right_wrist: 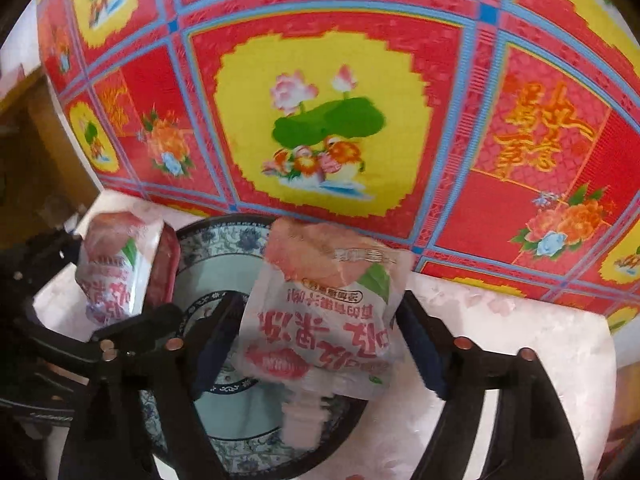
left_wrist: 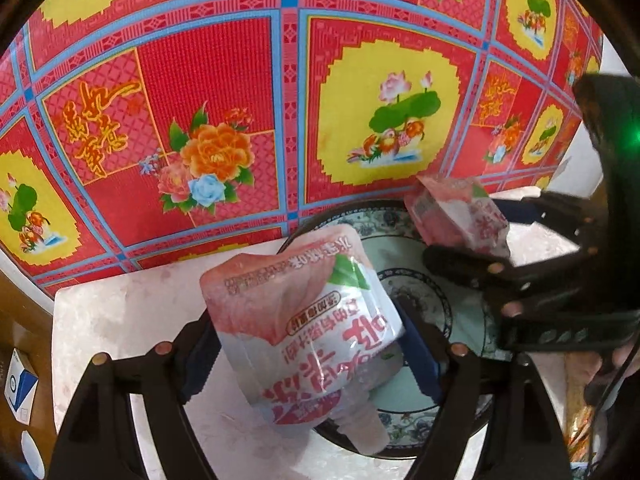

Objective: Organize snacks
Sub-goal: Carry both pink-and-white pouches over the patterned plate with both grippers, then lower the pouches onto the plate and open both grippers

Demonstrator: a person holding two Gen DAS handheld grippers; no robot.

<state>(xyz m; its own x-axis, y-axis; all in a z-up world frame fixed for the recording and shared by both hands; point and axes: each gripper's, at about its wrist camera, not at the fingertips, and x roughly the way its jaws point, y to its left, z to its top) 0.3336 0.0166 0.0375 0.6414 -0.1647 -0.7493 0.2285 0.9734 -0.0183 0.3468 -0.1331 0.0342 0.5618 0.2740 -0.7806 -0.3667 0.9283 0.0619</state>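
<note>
Pouches: I've one jelly pouch (left_wrist: 304,320) between left gripper (left_wrist: 316,356) fingers, another (right_wrist: 324,308) in right gripper (right_wrist: 316,348); both spread wide, over plate (left_wrist: 420,408) nr table's back edge. Drop low, w/o overlap.

Plate (left_wrist: 436,312) set on tabletop (left_wrist: 120,312), near back edge; patterned cloth (left_wrist: 224,92) hung directly behind. Two pouches held over plate: left pouch (left_wrist: 304,328) betw. left gripper (left_wrist: 312,364) fingers, over plate's left rim; right pouch (right_wrist: 324,308) betw. right gripper (right_wrist: 320,344) fingers, twd. plate's right side. Small box (left_wrist: 20,388) seen off table's left edge.
</note>
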